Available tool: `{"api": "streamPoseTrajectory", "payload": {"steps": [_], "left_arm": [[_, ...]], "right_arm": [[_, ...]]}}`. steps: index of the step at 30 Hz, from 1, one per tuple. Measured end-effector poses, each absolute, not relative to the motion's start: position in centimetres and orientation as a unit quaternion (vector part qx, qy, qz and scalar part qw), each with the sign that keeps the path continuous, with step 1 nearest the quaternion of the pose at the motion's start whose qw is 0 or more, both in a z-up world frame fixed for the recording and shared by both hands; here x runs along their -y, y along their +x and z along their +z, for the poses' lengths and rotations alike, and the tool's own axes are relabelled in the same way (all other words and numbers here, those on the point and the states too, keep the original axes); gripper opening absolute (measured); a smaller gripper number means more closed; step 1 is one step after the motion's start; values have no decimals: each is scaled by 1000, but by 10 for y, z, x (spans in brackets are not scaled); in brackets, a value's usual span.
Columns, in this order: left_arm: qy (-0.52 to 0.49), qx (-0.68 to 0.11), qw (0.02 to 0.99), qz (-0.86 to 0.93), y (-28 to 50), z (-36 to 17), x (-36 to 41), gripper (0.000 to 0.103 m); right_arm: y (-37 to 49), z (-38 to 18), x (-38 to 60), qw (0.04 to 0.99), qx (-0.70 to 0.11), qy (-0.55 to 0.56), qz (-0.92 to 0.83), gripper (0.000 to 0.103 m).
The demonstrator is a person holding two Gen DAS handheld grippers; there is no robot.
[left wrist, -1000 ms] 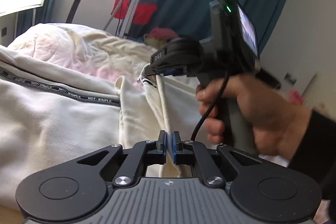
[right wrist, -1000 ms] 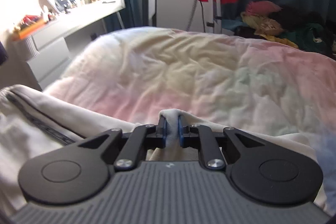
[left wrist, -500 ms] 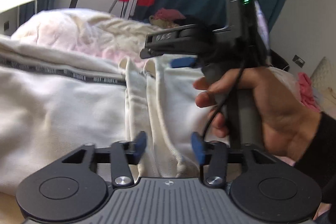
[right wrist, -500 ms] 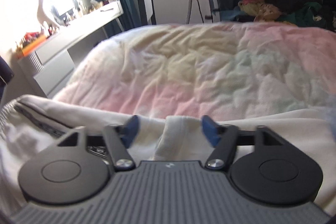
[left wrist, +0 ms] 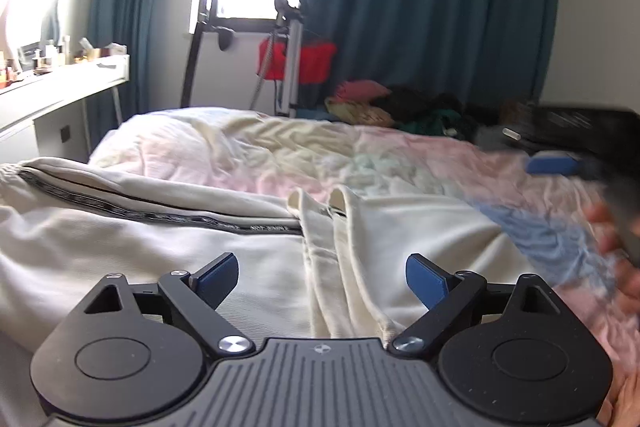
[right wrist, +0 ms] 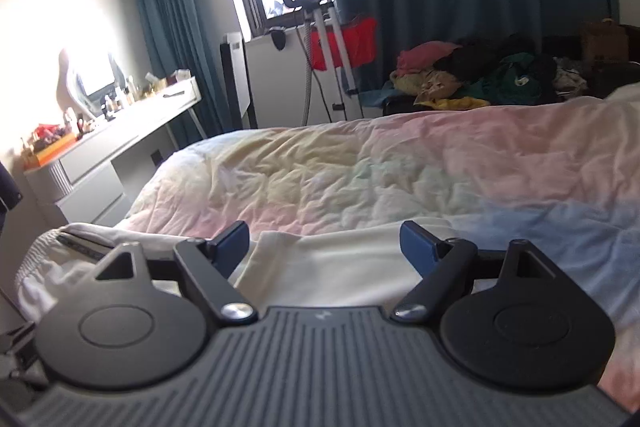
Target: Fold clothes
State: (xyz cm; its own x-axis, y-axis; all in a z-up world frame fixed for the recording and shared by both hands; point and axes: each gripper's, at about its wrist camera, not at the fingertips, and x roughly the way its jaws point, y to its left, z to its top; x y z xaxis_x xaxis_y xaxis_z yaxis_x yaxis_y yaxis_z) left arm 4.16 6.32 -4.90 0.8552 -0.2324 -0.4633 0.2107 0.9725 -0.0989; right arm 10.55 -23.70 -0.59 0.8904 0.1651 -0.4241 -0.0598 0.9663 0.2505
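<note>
Cream trousers (left wrist: 168, 251) lying folded on bed (right wrist: 360, 167), left gripper (left wrist: 322, 277) and right gripper (right wrist: 324, 241) hovering wide open, empty; regrasping near edge coming next.

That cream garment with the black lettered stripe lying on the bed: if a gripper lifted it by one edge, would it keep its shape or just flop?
The cream garment would probably flop: it already lies in soft folds and wrinkles on the bedspread. Its fabric looks thick, so it may hang fairly heavy. The loose folded flap would likely fall open once lifted.
</note>
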Motion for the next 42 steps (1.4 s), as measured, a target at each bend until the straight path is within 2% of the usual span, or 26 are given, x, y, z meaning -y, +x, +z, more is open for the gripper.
{"api": "streamPoseTrajectory", "payload": {"steps": [9, 18, 21, 24, 30, 34, 42], "left_arm": [[-52, -229, 968, -92, 4, -28, -94, 97], [-89, -282, 953, -58, 17, -46, -103, 97], [-142, -324, 935, -25, 34, -61, -123, 97], [-239, -362, 901, 21, 50, -78, -156, 97], [-368, -362, 847, 123, 47, -88, -212, 97], [-373, -383, 819, 208, 56, -82, -242, 97], [-370, -359, 818, 254, 61, -71, -318, 97]], "right_arm": [[20, -15, 229, 970, -205, 125, 42, 84], [12, -31, 231, 967, -210, 142, 36, 84], [12, -31, 233, 966, -210, 147, 30, 84], [9, -31, 232, 970, -205, 130, 21, 84], [8, -36, 239, 964, -219, 148, 21, 84], [11, -42, 244, 958, -236, 163, 18, 84], [23, -54, 235, 955, -251, 153, 30, 84]]}}
